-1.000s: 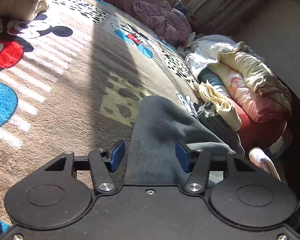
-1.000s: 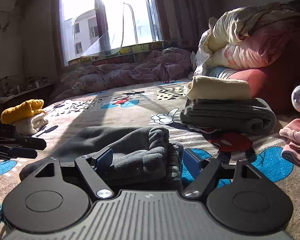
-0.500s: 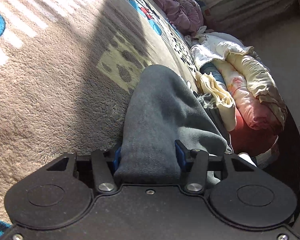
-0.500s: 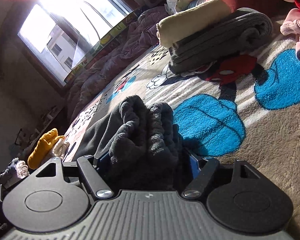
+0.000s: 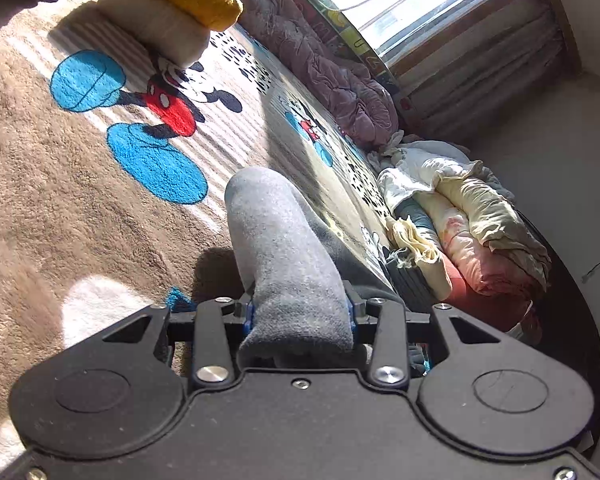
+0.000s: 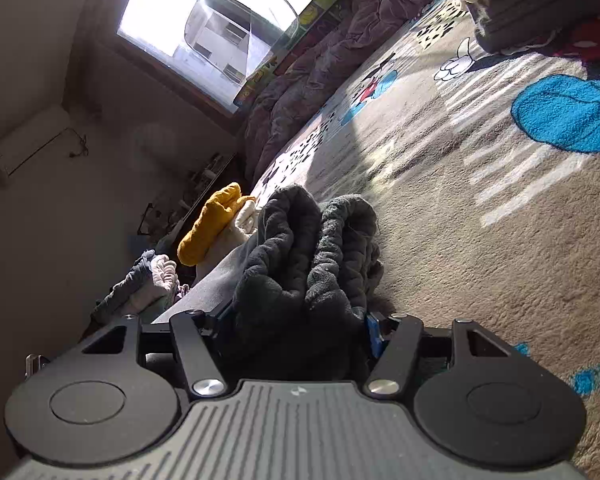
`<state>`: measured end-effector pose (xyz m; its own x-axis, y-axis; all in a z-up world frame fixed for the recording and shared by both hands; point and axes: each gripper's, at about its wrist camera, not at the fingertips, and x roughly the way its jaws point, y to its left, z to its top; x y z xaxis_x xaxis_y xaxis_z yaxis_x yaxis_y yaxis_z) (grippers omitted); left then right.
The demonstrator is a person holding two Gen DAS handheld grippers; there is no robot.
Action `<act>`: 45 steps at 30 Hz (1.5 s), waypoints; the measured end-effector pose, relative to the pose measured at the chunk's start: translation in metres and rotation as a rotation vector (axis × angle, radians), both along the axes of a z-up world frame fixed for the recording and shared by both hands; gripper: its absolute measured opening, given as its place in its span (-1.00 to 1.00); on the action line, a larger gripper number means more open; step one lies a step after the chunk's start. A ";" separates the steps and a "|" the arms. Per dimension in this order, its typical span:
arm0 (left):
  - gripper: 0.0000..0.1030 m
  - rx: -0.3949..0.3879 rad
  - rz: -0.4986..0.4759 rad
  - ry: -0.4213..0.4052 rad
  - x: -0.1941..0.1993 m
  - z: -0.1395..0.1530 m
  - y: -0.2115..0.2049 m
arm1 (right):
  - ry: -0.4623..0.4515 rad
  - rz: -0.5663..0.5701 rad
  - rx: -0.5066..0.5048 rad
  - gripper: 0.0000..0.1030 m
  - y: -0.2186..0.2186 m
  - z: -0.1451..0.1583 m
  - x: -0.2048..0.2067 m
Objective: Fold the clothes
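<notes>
We log: left hand-held gripper (image 5: 300, 316) clamped on grey garment (image 5: 284, 248), frame centre; right hand-held gripper (image 6: 296, 326) clamped on its bunched dark fleece; cartoon rug (image 5: 80, 200) beneath.

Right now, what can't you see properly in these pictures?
- Left wrist view: the gray garment end inside the left hand-held gripper is hidden by the gripper body.
- Right wrist view: the dark fleece bunches up, so its shape is unclear, and it hides part of the yellow sweater.
- Right wrist view: the window glare washes out detail.
</notes>
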<state>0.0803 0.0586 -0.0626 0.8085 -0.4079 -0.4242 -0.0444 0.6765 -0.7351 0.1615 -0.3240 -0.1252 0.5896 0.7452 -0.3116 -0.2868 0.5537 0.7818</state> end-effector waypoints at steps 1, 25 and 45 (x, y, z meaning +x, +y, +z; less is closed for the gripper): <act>-0.26 0.003 0.003 0.019 -0.011 -0.004 0.009 | 0.017 0.044 -0.035 0.17 0.015 0.001 -0.005; -0.29 -0.053 -0.107 0.023 0.016 -0.059 0.035 | 0.012 -0.076 -0.098 0.34 0.079 -0.014 -0.020; 0.28 -0.136 0.126 0.050 -0.015 -0.051 0.130 | 0.043 -0.108 -0.097 0.59 0.166 -0.005 0.001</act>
